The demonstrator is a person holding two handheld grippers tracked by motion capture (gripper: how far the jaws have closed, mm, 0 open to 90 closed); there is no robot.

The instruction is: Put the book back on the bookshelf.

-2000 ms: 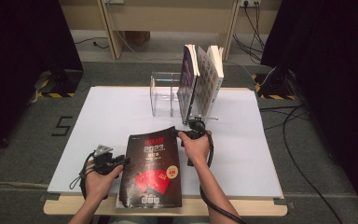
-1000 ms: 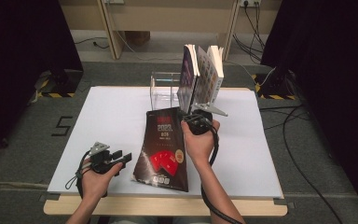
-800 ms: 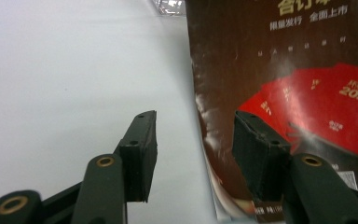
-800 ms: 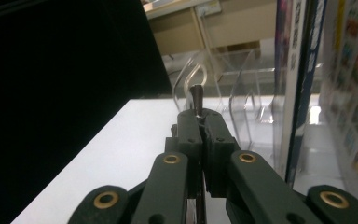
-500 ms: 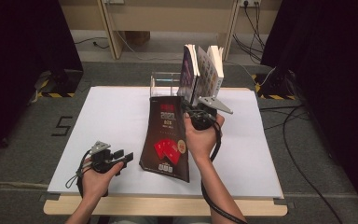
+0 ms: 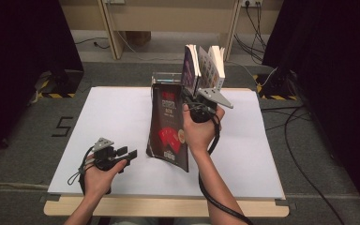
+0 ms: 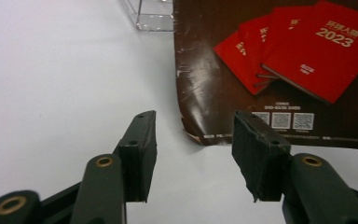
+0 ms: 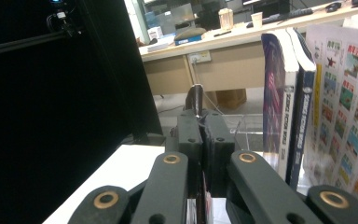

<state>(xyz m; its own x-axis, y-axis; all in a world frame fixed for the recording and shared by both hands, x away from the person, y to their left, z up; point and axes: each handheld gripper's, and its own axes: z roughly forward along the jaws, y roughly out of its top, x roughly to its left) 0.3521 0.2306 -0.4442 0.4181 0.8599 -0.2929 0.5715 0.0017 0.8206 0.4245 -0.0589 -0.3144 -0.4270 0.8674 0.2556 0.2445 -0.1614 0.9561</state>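
My left hand-held gripper (image 6: 130, 153) rests low on the tabletop (image 6: 112, 117) with its jaws spread and nothing between them; just ahead of its tips lies the scuffed bottom corner of the dark catalogue (image 6: 168, 126), apart from the pads. My right hand-held gripper (image 6: 187, 101) has its jaws pressed together on the upper right edge of that catalogue, pinching the thin cover so it hangs tilted, bottom edge near the tabletop. I judge it light but floppy: a glossy softcover that bows and could slide between the pads, and its worn corner looks easy to tear. A pinch close to the spine or at mid-edge should hold it steadier than a corner. Just beyond my right hand-held gripper stand the upright books (image 6: 204, 65), and beside them the clear acrylic stand (image 6: 161, 77), with room to its left.
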